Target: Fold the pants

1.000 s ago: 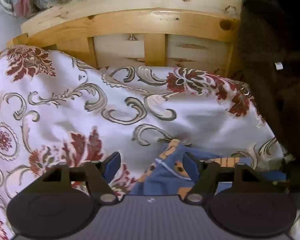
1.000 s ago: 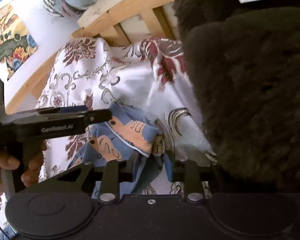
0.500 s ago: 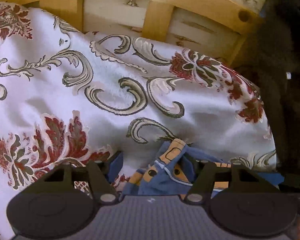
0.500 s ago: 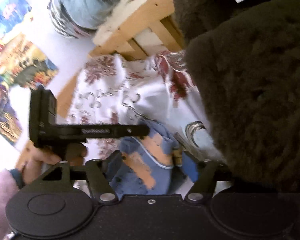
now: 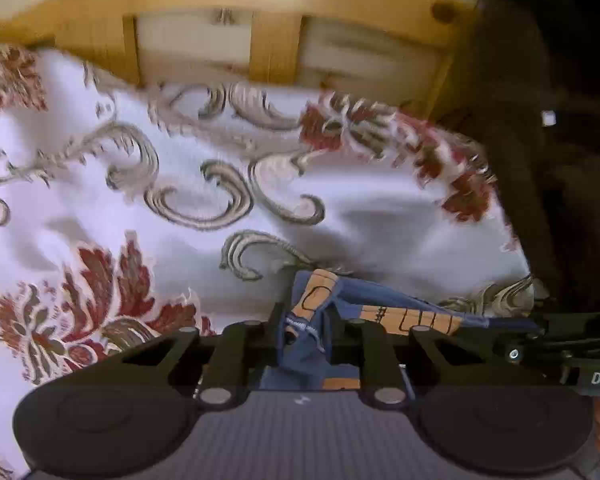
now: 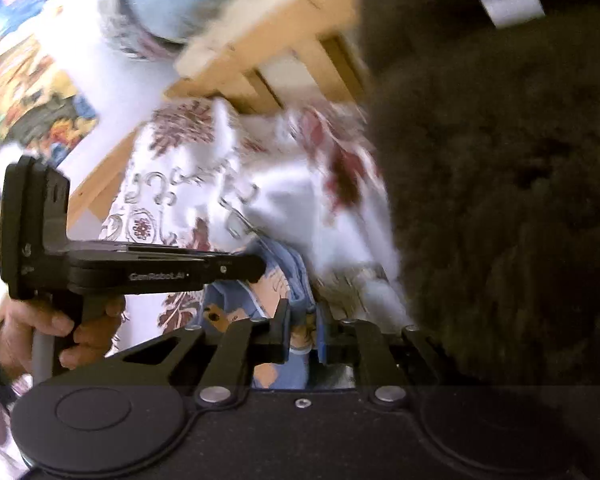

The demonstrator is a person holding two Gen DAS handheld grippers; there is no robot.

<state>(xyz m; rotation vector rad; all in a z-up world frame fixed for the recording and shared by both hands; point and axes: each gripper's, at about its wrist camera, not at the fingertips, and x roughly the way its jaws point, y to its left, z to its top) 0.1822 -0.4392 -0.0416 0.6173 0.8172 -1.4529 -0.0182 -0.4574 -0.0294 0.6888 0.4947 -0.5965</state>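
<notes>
While both grippers are busy up close, the biggest thing around is the bed cover (image 5: 340, 208), white with red flowers and grey swirls, running out to a wooden bed frame (image 5: 276, 12) on the far side. On the right there's a dark fuzzy blanket (image 6: 500, 200) crowding the edge, pretty much touching the work area in the right wrist view.

The pants (image 5: 380, 308) are small, blue with orange patches, and sit bunched on the near right part of the cover. The left gripper (image 5: 306, 328) has its fingers closed narrow on a fold of them, cloth poking up between. Same story for the right gripper (image 6: 302, 332): fingers pinched tight on blue cloth. A hand (image 6: 60, 328) holds the left tool's handle.

What worries me: the two pinches look very close together on a crumpled bit, so lifting could drag up a wad instead of a clean edge and the fold comes out lopsided. Each pinch might also have only one layer, or grab the cover underneath. And that fuzzy blanket is close enough for the right tool to snag it.
</notes>
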